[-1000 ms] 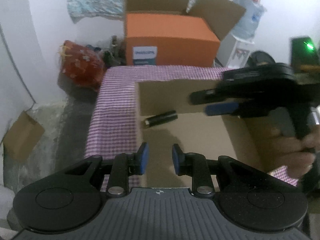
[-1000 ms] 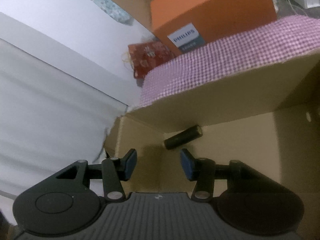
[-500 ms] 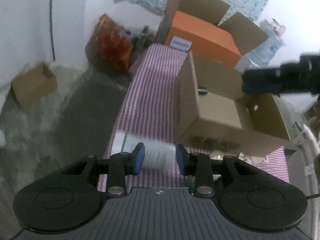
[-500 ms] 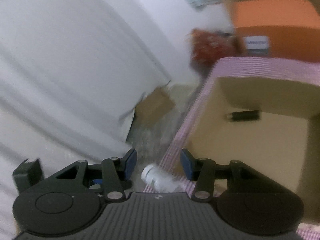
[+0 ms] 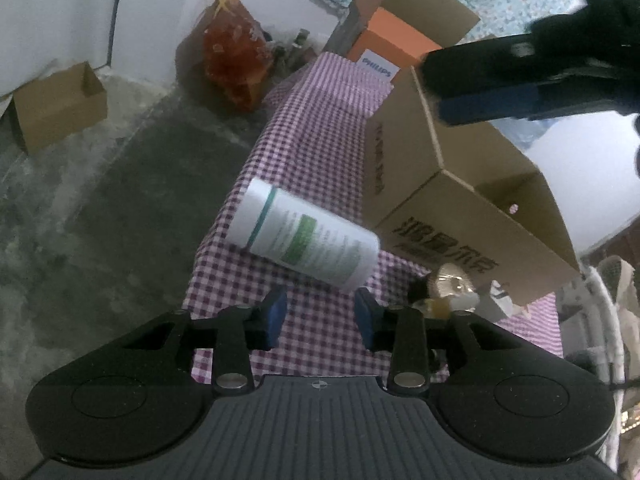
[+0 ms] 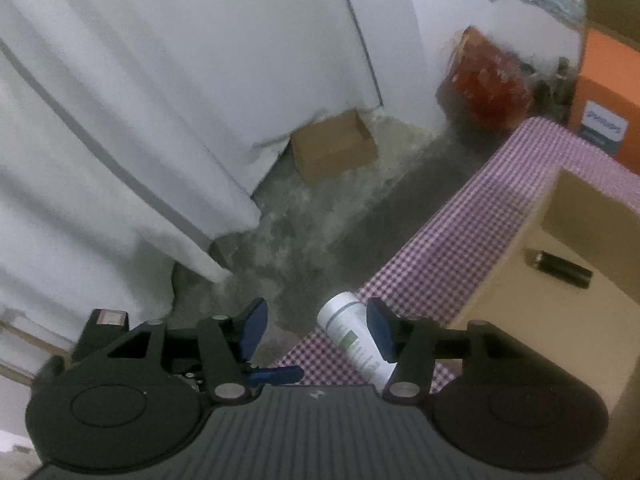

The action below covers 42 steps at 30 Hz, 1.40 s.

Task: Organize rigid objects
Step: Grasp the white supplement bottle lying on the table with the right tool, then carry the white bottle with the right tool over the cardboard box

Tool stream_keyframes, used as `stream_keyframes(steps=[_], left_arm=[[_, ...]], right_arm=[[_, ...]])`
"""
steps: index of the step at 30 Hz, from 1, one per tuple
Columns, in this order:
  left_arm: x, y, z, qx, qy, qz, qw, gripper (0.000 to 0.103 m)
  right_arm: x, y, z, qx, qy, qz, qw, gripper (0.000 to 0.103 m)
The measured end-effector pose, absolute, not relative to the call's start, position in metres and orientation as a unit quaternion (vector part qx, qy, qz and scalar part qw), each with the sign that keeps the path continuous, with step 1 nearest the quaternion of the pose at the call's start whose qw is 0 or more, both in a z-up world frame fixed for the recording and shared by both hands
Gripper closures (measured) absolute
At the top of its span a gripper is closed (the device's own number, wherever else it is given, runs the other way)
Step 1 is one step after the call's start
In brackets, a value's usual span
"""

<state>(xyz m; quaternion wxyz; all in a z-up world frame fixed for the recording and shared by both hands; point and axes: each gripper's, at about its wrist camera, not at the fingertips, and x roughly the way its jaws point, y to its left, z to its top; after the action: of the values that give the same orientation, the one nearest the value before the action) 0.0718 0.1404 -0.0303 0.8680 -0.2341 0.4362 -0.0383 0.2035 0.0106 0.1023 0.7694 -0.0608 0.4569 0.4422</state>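
A white bottle with a green label lies on its side on the purple checked tablecloth, just beyond my open, empty left gripper. It also shows in the right wrist view. An open cardboard box stands to its right; a black cylinder lies inside it. My right gripper is open and empty, high above the table corner; it appears in the left wrist view over the box.
Small objects, one a glass piece, lie in front of the box. An orange Philips box stands at the table's far end. A red bag and a small cardboard box sit on the floor at the left.
Both grippers pulled back from inside the box. The left one swung down towards the white bottle, which is now sharp and close. The right one rose and turned left.
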Motion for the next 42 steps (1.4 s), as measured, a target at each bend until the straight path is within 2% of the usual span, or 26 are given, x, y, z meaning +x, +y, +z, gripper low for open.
stream_keyframes(steps=[10,19,22,33,42], left_arm=[[0.081,0.165,-0.055,-0.282,0.43,-0.049,0.856,0.065],[0.094,0.163,-0.061,-0.289,0.428,-0.077,0.853,0.065],[0.098,0.164,-0.064,-0.297,0.43,-0.083,0.849,0.065],[0.112,0.166,-0.069,-0.307,0.431,-0.076,0.845,0.065],[0.1,0.158,-0.052,-0.291,0.424,-0.062,0.855,0.065]], right_arm=[[0.224,0.107,0.037,-0.191,0.504,0.412,0.734,0.045],[0.226,0.137,0.003,-0.275,0.536,0.388,0.697,0.045],[0.229,0.14,-0.006,-0.274,0.553,0.384,0.687,0.041],[0.247,0.14,-0.021,-0.256,0.583,0.374,0.674,0.039],[0.239,0.125,-0.007,-0.24,0.551,0.395,0.695,0.044]])
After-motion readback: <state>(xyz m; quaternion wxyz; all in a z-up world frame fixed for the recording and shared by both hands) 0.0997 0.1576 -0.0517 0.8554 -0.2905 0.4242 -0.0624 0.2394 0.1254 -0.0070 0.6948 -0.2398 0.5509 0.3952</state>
